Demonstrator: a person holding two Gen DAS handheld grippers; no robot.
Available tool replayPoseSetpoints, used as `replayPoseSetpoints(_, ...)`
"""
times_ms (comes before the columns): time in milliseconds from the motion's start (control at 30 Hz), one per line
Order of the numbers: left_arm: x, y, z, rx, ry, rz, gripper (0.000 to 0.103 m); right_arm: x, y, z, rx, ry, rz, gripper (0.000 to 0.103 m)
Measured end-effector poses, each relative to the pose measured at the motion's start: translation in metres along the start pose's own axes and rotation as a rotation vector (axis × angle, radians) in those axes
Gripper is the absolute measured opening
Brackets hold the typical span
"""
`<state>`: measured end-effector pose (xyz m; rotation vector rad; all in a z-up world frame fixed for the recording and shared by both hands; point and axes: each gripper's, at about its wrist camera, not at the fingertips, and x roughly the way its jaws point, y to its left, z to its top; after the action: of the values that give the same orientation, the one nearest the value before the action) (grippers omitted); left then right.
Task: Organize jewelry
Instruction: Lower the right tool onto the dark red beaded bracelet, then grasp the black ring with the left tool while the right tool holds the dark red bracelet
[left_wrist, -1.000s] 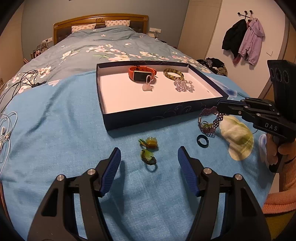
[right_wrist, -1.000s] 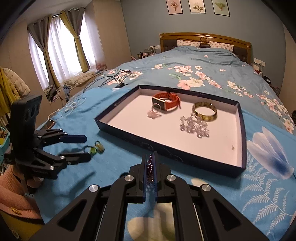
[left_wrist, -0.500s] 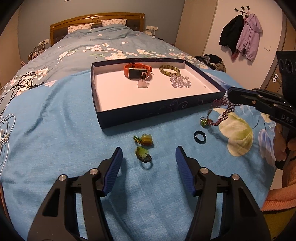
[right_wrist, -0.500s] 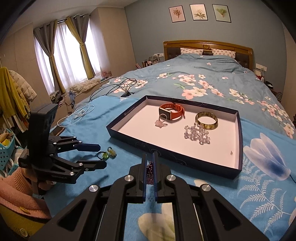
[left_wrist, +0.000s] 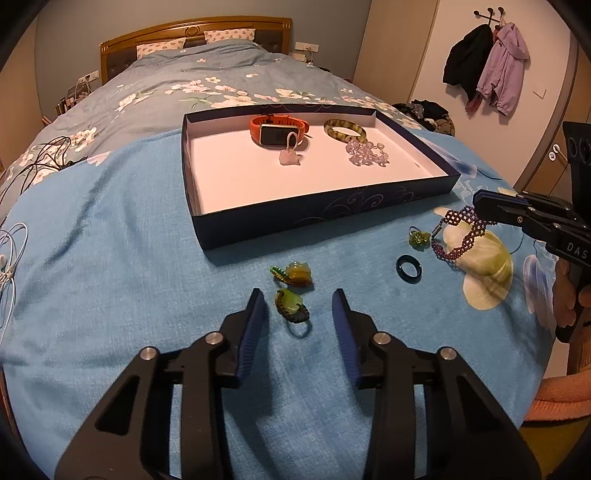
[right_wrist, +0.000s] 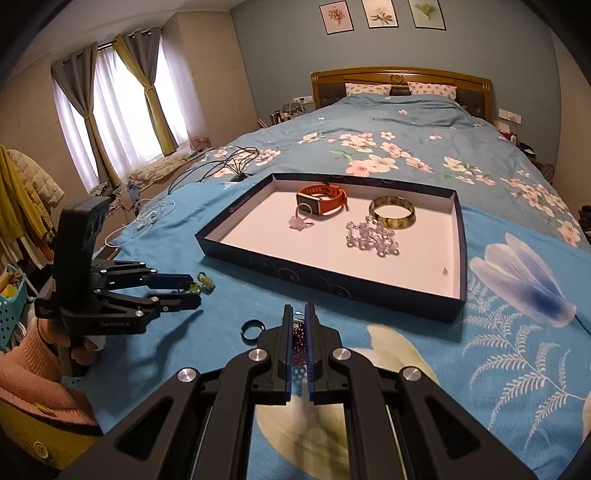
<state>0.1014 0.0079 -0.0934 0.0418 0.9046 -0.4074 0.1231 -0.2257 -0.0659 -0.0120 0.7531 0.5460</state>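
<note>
The left gripper (left_wrist: 298, 314) should be lowered squarely so the green charm (left_wrist: 291, 304), low centre on the bed (left_wrist: 110, 258), is pinched across its body; its jaws, just closing, stand apart beside it. The right gripper (left_wrist: 476, 206), at right, is clamped on the beaded bracelet (left_wrist: 458, 236), angled down towards the tray (left_wrist: 325, 218).

Both cameras ride low over the bed (left_wrist: 110, 258), each looking forward and down along its own tool. The left wrist view faces the headboard (left_wrist: 192, 33) from the bed's foot; the right wrist view looks from further right. Both share the jewelry tray (left_wrist: 325, 218) (right_wrist: 332, 284), close ahead.
</note>
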Motion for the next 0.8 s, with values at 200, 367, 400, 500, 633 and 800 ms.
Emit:
replayPoseSetpoints(200, 0.001, 0.001, 0.000, -0.005, 0.003, 0.003, 0.021, 0.001, -0.005, -0.005, 0.015, 0.010, -0.004, 0.005)
replayPoseSetpoints(367, 0.000, -0.003, -0.002, 0.007, 0.003, -0.011, 0.020, 0.001, -0.009, -0.005, 0.026, 0.011, -0.008, 0.005)
replayPoseSetpoints(400, 0.000, -0.004, -0.003, 0.011, 0.005, -0.012, 0.020, 0.000, -0.010, -0.006, 0.027, 0.012, -0.011, 0.005)
replayPoseSetpoints(500, -0.002, -0.008, -0.004, 0.026, 0.005, -0.013, 0.023, 0.002, -0.012, -0.006, 0.032, 0.016, -0.015, 0.005)
replayPoseSetpoints(633, -0.010, -0.019, -0.005, 0.062, -0.028, -0.020, 0.034, 0.002, -0.015, -0.009, 0.040, 0.020, -0.019, 0.005)
replayPoseSetpoints(800, -0.015, -0.040, 0.001, 0.122, -0.067, -0.084, 0.034, 0.001, -0.017, -0.009, 0.048, 0.014, -0.015, 0.005)
